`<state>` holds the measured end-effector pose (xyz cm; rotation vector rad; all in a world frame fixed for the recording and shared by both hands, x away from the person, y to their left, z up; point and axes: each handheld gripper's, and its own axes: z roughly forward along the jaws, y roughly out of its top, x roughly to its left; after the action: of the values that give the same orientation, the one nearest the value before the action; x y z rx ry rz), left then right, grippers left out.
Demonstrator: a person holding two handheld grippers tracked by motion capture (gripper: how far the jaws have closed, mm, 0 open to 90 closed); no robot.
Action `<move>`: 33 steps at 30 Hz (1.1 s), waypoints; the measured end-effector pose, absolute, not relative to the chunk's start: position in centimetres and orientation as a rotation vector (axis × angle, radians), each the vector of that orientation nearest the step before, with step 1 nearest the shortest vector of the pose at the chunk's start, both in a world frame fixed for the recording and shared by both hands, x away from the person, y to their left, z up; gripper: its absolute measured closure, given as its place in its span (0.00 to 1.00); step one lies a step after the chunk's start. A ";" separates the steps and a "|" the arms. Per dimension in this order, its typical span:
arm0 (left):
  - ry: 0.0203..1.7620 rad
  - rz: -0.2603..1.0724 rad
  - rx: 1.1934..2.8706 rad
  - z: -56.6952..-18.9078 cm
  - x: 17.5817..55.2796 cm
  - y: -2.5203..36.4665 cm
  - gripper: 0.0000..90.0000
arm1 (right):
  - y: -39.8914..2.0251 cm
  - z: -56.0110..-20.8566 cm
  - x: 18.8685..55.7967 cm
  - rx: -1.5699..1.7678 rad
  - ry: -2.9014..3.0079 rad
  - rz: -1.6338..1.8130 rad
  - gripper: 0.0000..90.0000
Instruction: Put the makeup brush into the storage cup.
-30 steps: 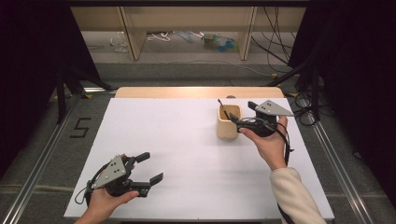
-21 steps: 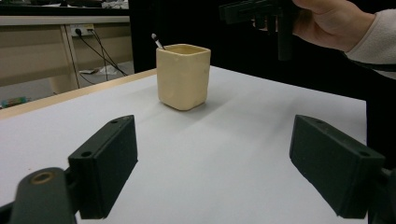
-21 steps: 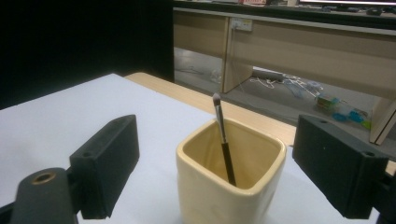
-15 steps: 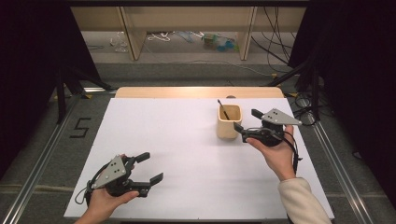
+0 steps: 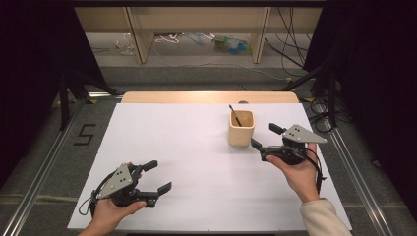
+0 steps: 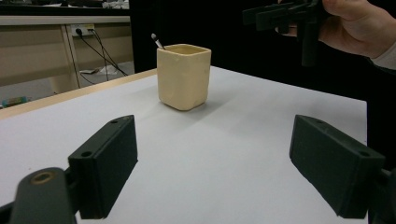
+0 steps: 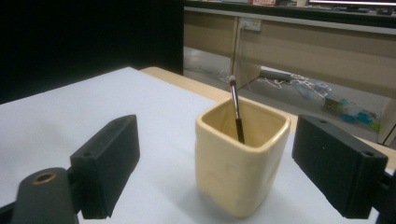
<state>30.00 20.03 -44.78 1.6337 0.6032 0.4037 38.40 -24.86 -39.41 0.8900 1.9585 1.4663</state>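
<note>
A squarish cream ceramic cup point(image 5: 241, 129) stands on the white table sheet point(image 5: 196, 162), with a thin black brush point(image 5: 234, 115) leaning inside. The right gripper point(image 5: 267, 139) sits just beside the cup, jaws spread and empty. The left gripper point(image 5: 156, 177) is well apart from the cup, also spread, nothing between.

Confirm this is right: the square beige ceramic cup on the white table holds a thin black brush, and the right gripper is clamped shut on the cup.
Not clamped. The right gripper stands open beside the square beige ceramic cup, jaws apart, not touching it, as the right gripper view shows. The thin black brush does stand in the cup on the white table.
</note>
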 end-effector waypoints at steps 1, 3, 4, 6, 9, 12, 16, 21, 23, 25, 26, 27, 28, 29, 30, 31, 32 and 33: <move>0.601 0.405 1.635 -44.8 30.0 20.0 0.17 | -25.0 -39.5 38.1 0.889 1.965 1.476 0.18; 0.592 0.400 1.627 -44.9 30.1 20.0 0.17 | -25.3 -39.7 37.7 0.875 1.952 1.515 0.18; 0.599 0.398 1.626 -44.9 30.1 20.0 0.17 | -25.4 -39.7 37.5 0.878 1.961 1.502 0.18; 0.605 0.403 1.632 -44.8 30.0 20.0 0.17 | -25.8 -39.9 36.9 0.884 1.975 1.484 0.18; 0.601 0.406 1.636 -44.8 30.0 20.0 0.17 | -26.1 -40.2 36.2 0.883 1.968 1.492 0.18; 0.595 0.401 1.626 -44.9 30.1 20.0 0.17 | -26.2 -40.5 35.5 0.890 1.955 1.503 0.18; 0.601 0.410 1.637 -44.8 30.0 20.1 0.17 | -26.1 -40.8 34.6 0.880 1.964 1.516 0.18; 0.601 0.411 1.634 -44.8 30.1 20.1 0.17 | -25.8 -41.3 33.3 0.880 1.989 1.519 0.18; 0.601 0.412 1.634 -44.8 30.1 20.1 0.17 | -25.6 -41.5 32.8 0.888 2.003 1.521 0.18; 0.600 0.414 1.634 -44.8 30.0 20.1 0.17 | -25.5 -41.7 32.5 0.876 2.021 1.519 0.18; 0.600 0.415 1.634 -44.7 30.0 20.1 0.17 | -25.5 -41.8 32.4 0.864 2.016 1.535 0.18; 0.599 0.416 1.635 -44.7 30.1 20.1 0.17 | -25.5 -41.8 32.2 0.881 2.024 1.524 0.18; 0.599 0.416 1.635 -44.7 30.1 20.1 0.17 | -25.5 -41.9 32.1 0.876 2.019 1.525 0.18; 0.599 0.415 1.635 -44.7 30.1 20.1 0.17 | -25.4 -42.0 31.9 0.879 2.020 1.537 0.18; 0.599 0.415 1.635 -44.7 30.1 20.1 0.17 | -25.5 -42.1 31.7 0.892 2.029 1.532 0.18; 0.597 0.415 1.636 -44.7 30.0 20.1 0.17 | -25.4 -42.2 31.5 0.901 2.026 1.531 0.18; 0.596 0.413 1.635 -44.7 30.0 20.1 0.17 | -25.5 -42.3 31.3 0.896 2.023 1.523 0.18; 0.609 0.401 1.630 -44.8 30.0 20.1 0.17 | -25.6 -42.3 31.1 0.898 2.035 1.515 0.18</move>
<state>29.97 20.05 -44.78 1.6303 0.6086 0.4013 31.06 -25.56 -42.33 0.8983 2.0353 1.5154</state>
